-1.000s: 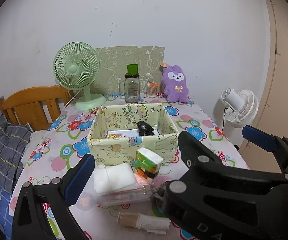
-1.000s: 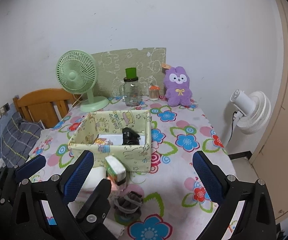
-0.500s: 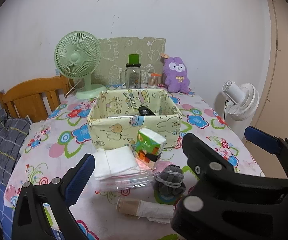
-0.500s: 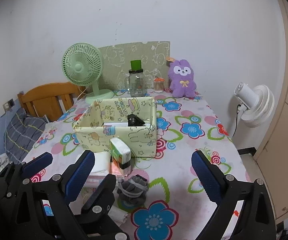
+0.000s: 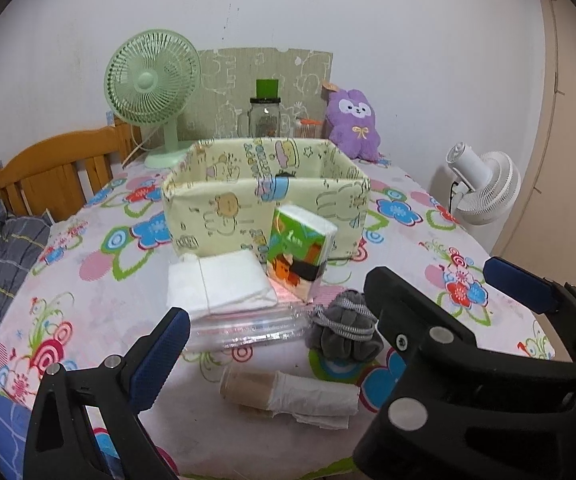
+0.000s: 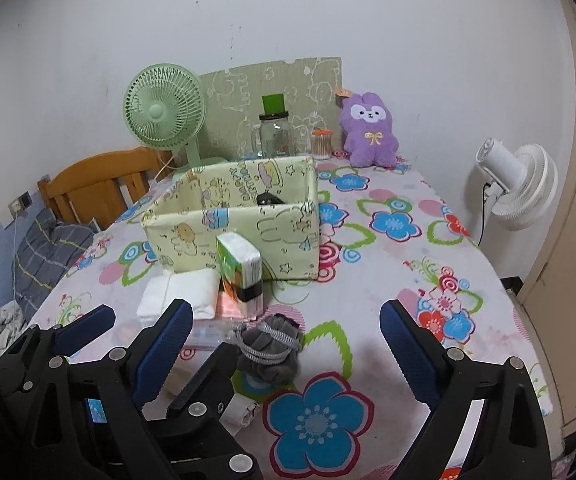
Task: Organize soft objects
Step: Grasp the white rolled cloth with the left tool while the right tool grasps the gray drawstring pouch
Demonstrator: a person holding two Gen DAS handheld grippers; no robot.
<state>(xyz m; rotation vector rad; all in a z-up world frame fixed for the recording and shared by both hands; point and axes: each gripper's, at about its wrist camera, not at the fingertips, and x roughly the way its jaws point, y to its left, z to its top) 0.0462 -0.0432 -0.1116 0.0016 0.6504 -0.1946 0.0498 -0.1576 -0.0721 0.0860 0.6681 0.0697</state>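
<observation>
Both tools, the left tool [image 5: 271,356] and the right tool [image 6: 283,344], are wide open and hold nothing. The grey sock ball [image 6: 268,347] sits near the tabletop's front edge, in front of the yellow box [image 6: 247,232]. I think picking it up comes next.

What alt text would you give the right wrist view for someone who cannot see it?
Both grippers, left and right, hover open and empty over a flowered table, above a gray sock ball. Behind it lie a tissue pack, folded white cloths and a yellow fabric box, with a green fan, jar and purple plush at the wall.
</observation>
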